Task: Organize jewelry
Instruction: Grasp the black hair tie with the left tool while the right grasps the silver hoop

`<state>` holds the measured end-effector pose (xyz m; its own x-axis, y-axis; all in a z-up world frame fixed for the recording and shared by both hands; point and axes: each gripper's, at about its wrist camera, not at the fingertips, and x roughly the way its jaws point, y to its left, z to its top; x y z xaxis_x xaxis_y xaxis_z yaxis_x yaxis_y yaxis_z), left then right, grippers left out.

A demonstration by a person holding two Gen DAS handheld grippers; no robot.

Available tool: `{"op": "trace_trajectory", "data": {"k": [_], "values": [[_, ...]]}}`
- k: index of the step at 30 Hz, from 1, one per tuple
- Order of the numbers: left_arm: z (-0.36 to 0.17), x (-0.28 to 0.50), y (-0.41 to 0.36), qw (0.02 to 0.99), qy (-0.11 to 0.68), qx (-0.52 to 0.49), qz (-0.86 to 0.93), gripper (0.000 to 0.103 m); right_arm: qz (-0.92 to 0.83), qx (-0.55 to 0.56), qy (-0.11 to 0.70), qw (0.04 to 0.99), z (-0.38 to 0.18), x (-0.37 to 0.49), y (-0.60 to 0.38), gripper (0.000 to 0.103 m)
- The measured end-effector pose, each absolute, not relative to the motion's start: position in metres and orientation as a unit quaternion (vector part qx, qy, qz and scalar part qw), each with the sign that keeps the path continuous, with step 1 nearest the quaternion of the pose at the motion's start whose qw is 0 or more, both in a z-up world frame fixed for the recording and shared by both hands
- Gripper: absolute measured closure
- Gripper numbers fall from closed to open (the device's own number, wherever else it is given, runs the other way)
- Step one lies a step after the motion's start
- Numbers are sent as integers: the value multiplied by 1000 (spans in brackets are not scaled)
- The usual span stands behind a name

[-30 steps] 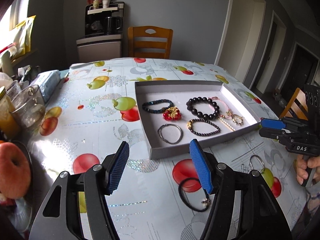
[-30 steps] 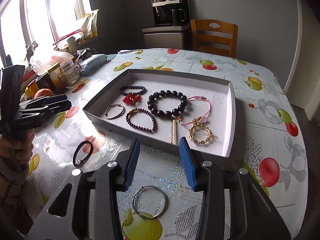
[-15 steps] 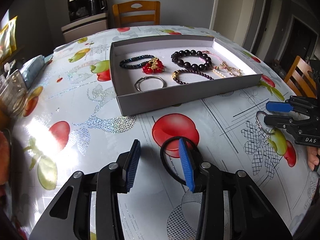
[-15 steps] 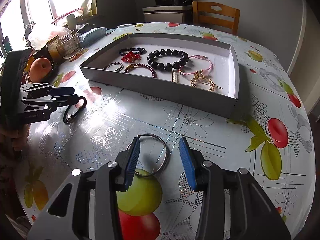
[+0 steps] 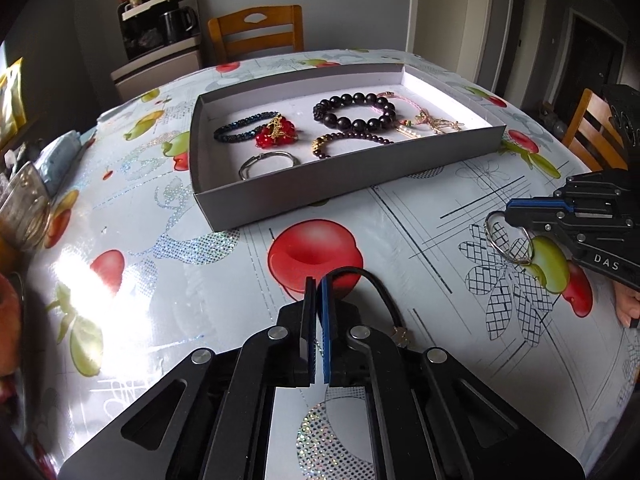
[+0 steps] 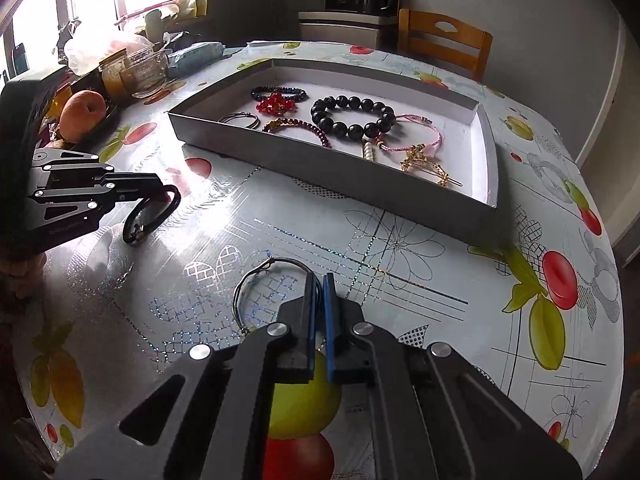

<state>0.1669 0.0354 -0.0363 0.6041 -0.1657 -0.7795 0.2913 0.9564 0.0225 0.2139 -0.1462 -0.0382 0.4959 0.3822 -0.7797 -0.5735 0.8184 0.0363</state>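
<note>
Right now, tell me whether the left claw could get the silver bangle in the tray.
Probably not yet: the left claw is shut on the black hair tie, and the tray wall stands before the silver bangle.

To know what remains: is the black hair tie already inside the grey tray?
No, the black hair tie lies on the tablecloth outside the grey tray.

Near arc of the black cord bracelet (image 5: 382, 292) behind the left hand-held gripper (image 5: 316, 284)
</note>
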Motion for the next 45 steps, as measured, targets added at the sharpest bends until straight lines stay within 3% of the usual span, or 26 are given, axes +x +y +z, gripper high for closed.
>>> {"op": "trace_trajectory", "data": {"k": [45], "values": [[30,168,43,920,362,28,-148,100,283,-68,369,883,13,221,-148,100]]}}
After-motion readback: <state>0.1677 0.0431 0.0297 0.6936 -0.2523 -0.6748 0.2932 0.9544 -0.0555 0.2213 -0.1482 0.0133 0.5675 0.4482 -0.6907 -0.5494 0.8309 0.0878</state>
